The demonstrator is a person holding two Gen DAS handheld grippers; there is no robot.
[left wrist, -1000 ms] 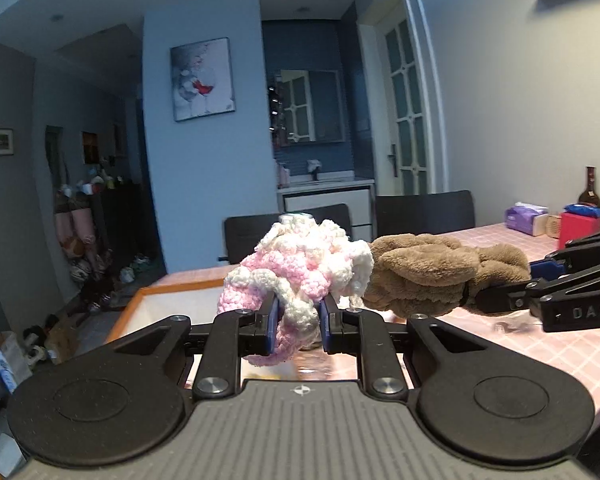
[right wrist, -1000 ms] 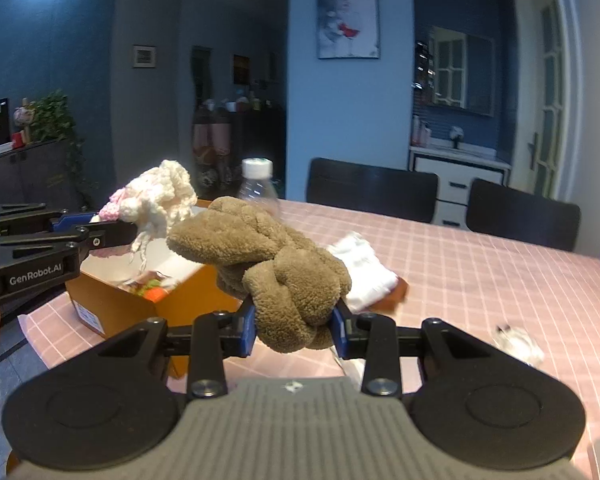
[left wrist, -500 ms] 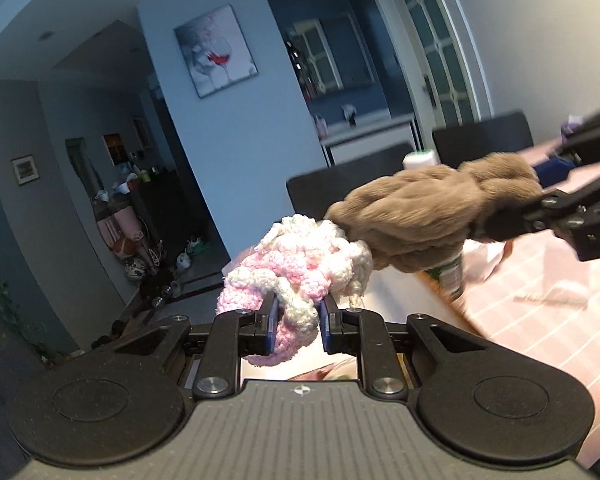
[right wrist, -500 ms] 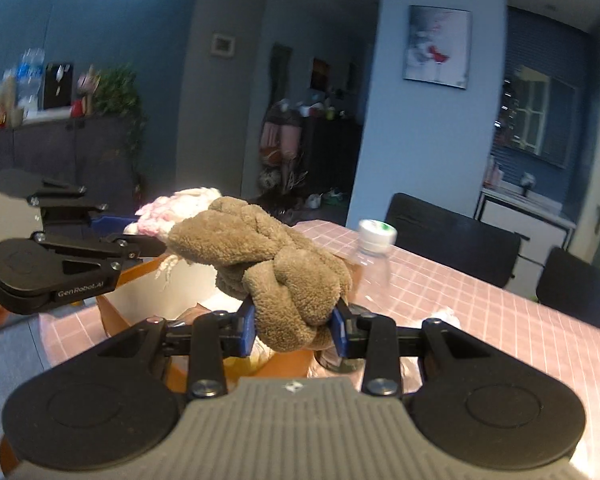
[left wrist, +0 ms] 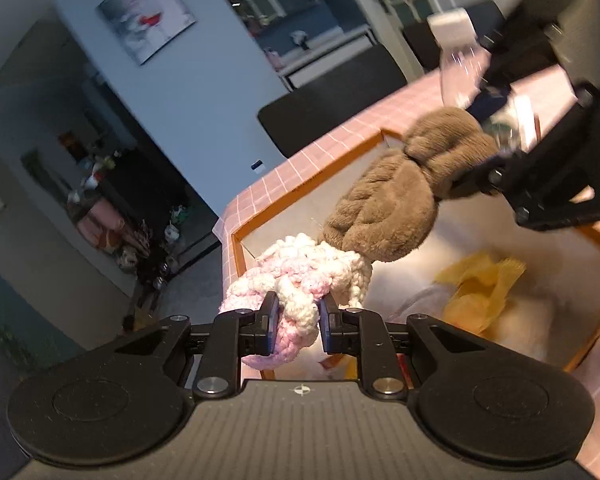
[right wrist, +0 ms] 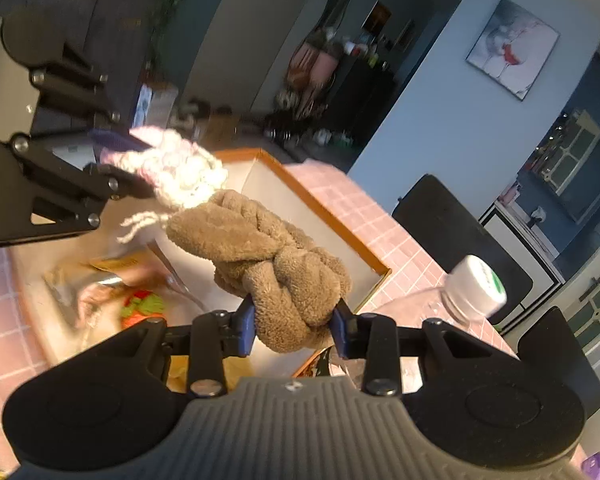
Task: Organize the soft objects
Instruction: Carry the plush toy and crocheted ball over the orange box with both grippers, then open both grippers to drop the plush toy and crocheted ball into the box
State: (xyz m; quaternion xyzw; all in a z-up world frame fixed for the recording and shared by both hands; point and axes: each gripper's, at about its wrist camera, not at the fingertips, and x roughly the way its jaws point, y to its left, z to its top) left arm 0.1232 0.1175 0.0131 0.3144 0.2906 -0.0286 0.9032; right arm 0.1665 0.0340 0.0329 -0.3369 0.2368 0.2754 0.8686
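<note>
My left gripper (left wrist: 299,322) is shut on a pink and white crocheted piece (left wrist: 300,280), held above the open orange-rimmed box (left wrist: 308,184). My right gripper (right wrist: 295,326) is shut on a brown knotted plush piece (right wrist: 276,264), also above the box (right wrist: 320,212). The two soft pieces touch in mid-air. In the left wrist view the brown plush (left wrist: 396,200) hangs from the right gripper (left wrist: 472,182) at upper right. In the right wrist view the crocheted piece (right wrist: 176,172) sits in the left gripper (right wrist: 112,160) at left.
The box holds a yellow mesh piece (left wrist: 480,288), white padding and red-green items (right wrist: 144,306). A clear plastic bottle with a white cap (right wrist: 474,286) stands beside the box on the pink checked tablecloth (right wrist: 384,236). Black chairs (right wrist: 452,224) line the far side.
Both grippers have tilted down and moved over the open box, carrying their soft pieces. The box interior now fills both views.
</note>
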